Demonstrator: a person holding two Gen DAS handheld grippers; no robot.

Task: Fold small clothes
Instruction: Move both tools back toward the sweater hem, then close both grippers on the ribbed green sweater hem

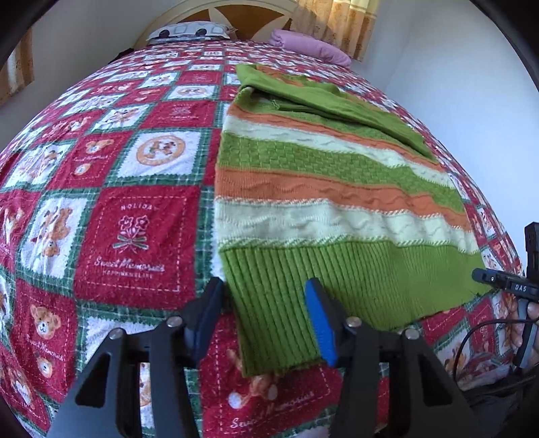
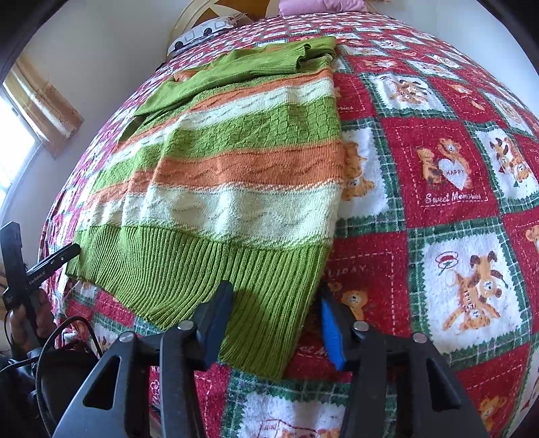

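Note:
A green, orange and cream striped knit sweater lies flat on the bed, with a green sleeve folded across its far end. In the left wrist view my left gripper straddles the near left corner of the ribbed green hem. Its jaws stand apart, with the cloth lying flat between them and one blue pad resting on the rib. In the right wrist view my right gripper straddles the near right corner of the hem. One finger is over the rib and the blue pad is just off the cloth's edge. No pinch shows.
A red, green and white teddy-bear patchwork bedspread covers the bed. A printed pillow and a purple pillow lie at the headboard. A black cable and a hand sit at the bed's near edge.

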